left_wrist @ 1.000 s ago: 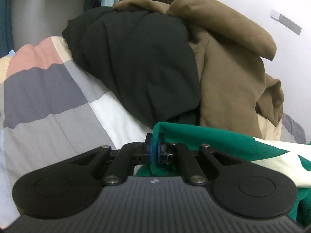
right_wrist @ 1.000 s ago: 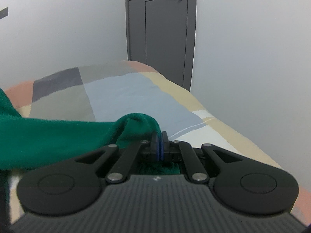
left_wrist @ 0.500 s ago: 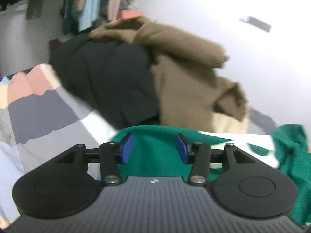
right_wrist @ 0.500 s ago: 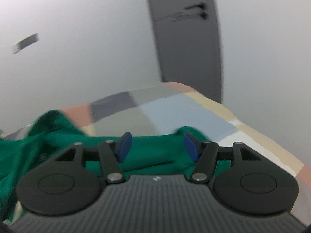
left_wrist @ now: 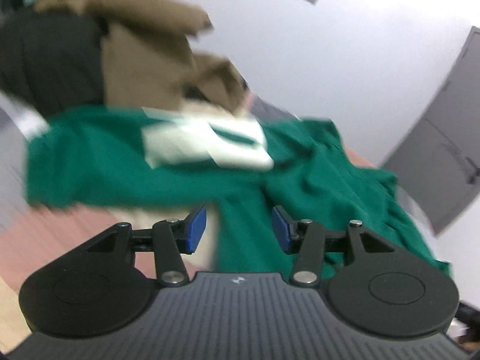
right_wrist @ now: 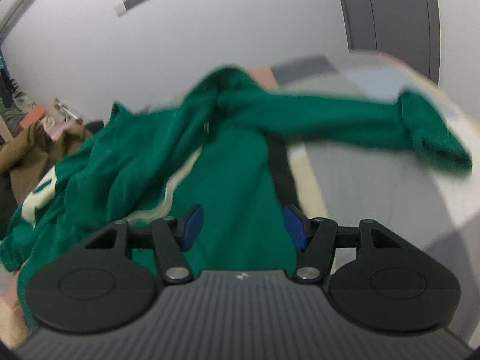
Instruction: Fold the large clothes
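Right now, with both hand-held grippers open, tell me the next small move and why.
Probably bring the right hand-held gripper onto the outstretched sleeve of the crumpled green knit sweater and shut on it. Both grippers, the left hand-held gripper included, are open and hold nothing, and the sleeve sticks out sideways across the patchwork bedspread, unfolded.

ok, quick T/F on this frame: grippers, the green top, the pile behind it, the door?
1. Both grippers are open. True: left gripper and right gripper each show a clear gap between the blue pads.
2. The green sweater is folded into a neat square. False: it lies rumpled, one sleeve stretched out sideways.
3. A brown coat lies behind the sweater. True.
4. The sweater is plain green. False: it has a white patch.
5. The door is white. False: it is grey.
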The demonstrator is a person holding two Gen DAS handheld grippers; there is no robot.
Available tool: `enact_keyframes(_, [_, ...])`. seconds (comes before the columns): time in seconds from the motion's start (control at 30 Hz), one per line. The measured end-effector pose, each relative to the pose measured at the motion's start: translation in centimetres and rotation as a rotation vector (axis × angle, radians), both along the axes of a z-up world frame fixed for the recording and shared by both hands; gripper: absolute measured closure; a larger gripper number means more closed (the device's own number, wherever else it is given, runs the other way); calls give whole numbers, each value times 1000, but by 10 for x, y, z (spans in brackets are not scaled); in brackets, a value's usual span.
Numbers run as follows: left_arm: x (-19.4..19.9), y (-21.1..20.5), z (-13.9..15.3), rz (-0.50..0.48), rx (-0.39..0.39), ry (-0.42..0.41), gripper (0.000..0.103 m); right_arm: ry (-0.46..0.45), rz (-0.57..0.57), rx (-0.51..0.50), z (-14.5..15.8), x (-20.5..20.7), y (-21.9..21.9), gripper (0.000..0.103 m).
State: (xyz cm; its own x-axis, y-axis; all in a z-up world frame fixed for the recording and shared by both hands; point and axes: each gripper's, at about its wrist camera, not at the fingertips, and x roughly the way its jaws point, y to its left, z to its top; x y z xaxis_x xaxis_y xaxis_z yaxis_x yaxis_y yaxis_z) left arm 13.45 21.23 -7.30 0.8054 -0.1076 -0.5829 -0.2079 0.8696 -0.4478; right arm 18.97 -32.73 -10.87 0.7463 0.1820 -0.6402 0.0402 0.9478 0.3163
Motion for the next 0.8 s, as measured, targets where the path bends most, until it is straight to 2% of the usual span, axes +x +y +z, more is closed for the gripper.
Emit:
enact_keyframes(0.03, [0,-5,-6,-19,-43,17,49,29,-3,-6,-5,0,0,42])
enact_keyframes(0.07, [1,-10,-12,-34,-75,37,49,55,-6,-15,-10,0,2,36])
enact_keyframes(0.1, [1,-13,-17,-44,-94,53,49,78,-15,-20,-15,2,0,25])
enact_keyframes(0.13, [3,-17,-23,-51,-106,71,47,90,-24,-22,-18,4,0,21])
enact_keyframes(0.17, [4,-21,-30,-54,-103,93,43,99,-32,-24,-22,2,0,20])
enact_keyframes(0.33, [20,-39,-55,-38,-15,183,35,182,-29,-54,-46,17,2,20])
enact_keyframes(0.47, [32,-44,-73,-65,4,231,34,243,-4,53,-64,25,-1,18])
enact_keyframes(0.57, [36,-48,-81,-65,38,250,34,240,3,95,-67,23,-2,18])
enact_keyframes(0.63, [37,-48,-85,-90,-18,245,35,234,14,134,-65,18,-4,26])
enact_keyframes(0.7, [35,-44,-89,-119,-111,233,37,225,39,139,-61,12,-2,41])
enact_keyframes(0.73, [33,-45,-90,-131,-148,229,42,216,56,141,-58,9,0,45])
enact_keyframes(0.8, [29,-48,-92,-159,-196,225,52,207,117,157,-52,6,7,69])
